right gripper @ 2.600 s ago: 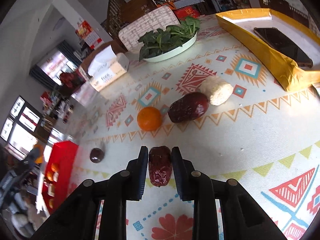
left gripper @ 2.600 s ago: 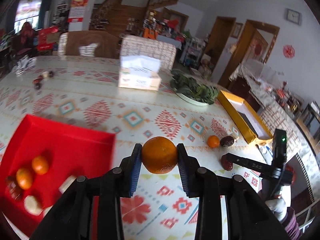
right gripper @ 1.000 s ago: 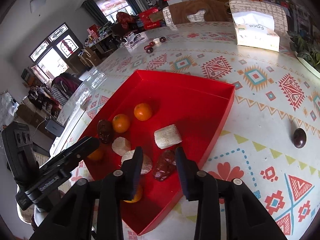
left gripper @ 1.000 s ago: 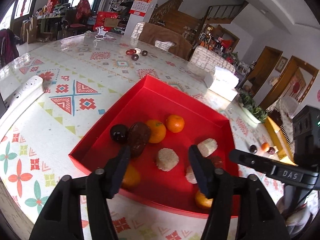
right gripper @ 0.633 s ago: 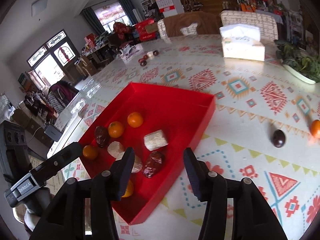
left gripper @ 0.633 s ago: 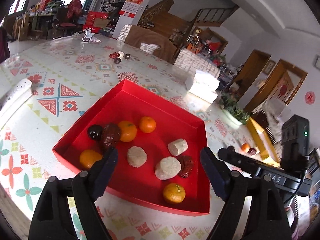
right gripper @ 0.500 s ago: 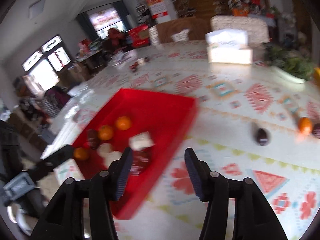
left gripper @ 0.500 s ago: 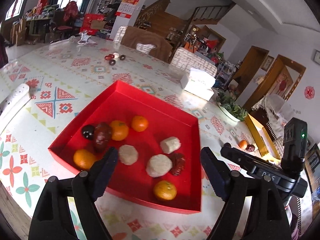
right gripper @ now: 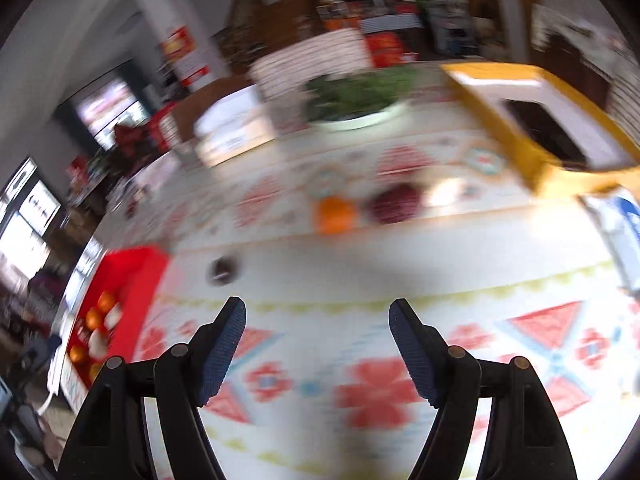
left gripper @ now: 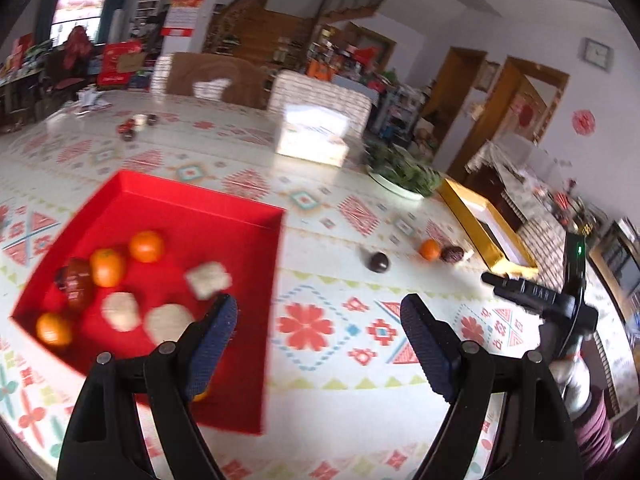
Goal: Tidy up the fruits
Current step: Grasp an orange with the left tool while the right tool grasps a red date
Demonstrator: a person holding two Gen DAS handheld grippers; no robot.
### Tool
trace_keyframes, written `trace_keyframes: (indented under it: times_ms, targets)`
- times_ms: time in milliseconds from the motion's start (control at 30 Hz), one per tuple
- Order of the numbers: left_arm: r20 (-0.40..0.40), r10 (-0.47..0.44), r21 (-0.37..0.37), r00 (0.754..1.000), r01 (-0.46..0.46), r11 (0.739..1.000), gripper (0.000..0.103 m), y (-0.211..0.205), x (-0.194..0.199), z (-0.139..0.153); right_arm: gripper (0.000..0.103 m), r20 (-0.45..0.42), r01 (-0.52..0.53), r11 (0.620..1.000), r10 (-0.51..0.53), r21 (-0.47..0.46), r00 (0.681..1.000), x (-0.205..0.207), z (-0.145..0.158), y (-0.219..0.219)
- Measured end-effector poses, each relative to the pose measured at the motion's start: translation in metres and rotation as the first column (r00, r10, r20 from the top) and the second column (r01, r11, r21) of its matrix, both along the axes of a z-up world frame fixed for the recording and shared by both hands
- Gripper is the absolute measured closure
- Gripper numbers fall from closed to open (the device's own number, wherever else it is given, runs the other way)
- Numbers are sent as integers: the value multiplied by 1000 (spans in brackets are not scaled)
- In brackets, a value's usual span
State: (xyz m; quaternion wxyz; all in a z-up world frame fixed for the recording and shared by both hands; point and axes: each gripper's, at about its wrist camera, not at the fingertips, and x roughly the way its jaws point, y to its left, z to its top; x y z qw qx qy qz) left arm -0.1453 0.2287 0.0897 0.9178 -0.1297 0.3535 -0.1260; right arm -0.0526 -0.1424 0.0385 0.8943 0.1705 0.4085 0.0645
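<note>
A red tray point(left gripper: 192, 216) on the patterned table holds several oranges, pale cakes and a dark date; it also shows at the left of the right wrist view point(right gripper: 136, 276). On the table lie a dark round fruit point(left gripper: 378, 261) point(right gripper: 222, 269), an orange point(left gripper: 429, 249) point(right gripper: 334, 213) and a dark red date point(left gripper: 452, 253) point(right gripper: 395, 201). My left gripper point(left gripper: 318, 332) is open and empty above the table beside the tray's right edge. My right gripper point(right gripper: 317, 336) is open and empty, short of the loose fruit; it shows in the left wrist view point(left gripper: 532, 292).
A yellow box point(left gripper: 476, 220) point(right gripper: 516, 140) lies at the right of the loose fruit. A white bowl of greens point(left gripper: 400, 172) point(right gripper: 356, 104) and a tissue box point(left gripper: 312, 140) point(right gripper: 232, 132) stand farther back. The right wrist view is blurred.
Both grippers let their fruit go into the tray and opened. Both have swung right, away from the tray toward the loose fruit near the yellow box.
</note>
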Motion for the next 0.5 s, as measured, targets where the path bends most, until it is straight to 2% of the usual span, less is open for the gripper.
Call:
trace_keyframes:
  times_ms: [133, 233, 367, 433, 500]
  targets:
    - [-33, -73, 4, 997, 73, 997, 20, -33, 18, -8, 24, -5, 55, 998, -55, -12, 998, 16, -2, -34]
    - [-30, -124, 32, 992, 125, 992, 20, -59, 30, -6, 24, -23, 55, 998, -55, 12, 998, 33, -8, -45]
    - [-1, -162, 23, 987, 162, 987, 20, -84, 51, 3, 29, -56, 73, 993, -68, 97, 996, 59, -19, -49]
    - [14, -164, 23, 986, 164, 986, 24, -92, 63, 7, 31, -70, 84, 989, -76, 121, 995, 69, -24, -48]
    - [10, -165, 32, 986, 165, 986, 36, -101, 76, 7, 32, -77, 95, 988, -87, 120, 993, 79, -29, -45]
